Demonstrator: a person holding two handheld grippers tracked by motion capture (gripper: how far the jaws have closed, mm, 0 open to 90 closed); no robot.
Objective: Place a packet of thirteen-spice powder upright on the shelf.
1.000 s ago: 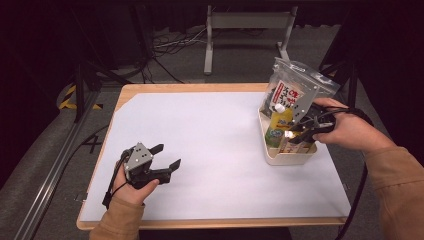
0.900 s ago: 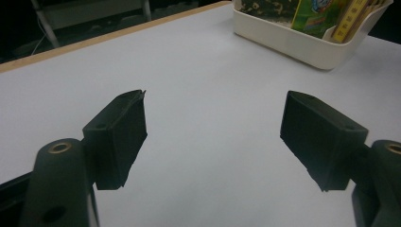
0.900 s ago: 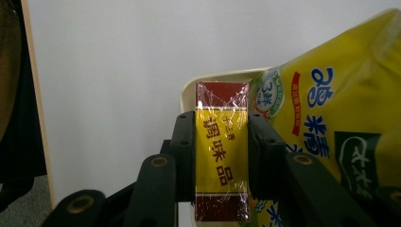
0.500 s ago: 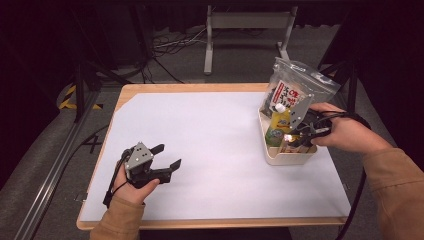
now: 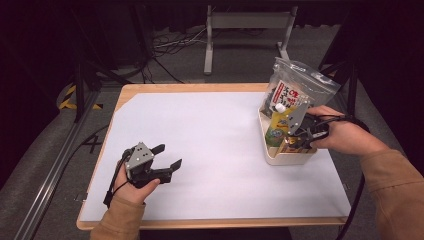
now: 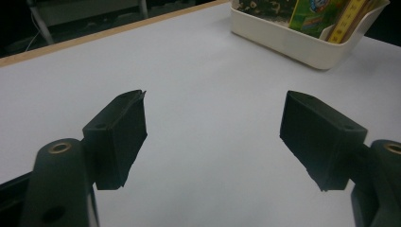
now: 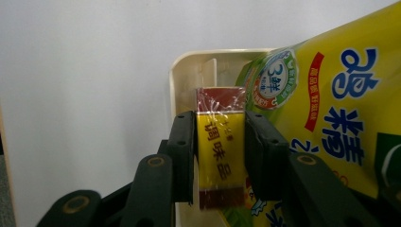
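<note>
Your right tool has its jaws on either side of the yellow box in the bin, pressing it. Lift straight up, clear of the pouch. Your left tool rests wide and empty over the counter.

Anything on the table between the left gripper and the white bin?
Nothing. In the high view the stretch of white table between the left gripper and the bin is bare; the left gripper view shows the same.
</note>
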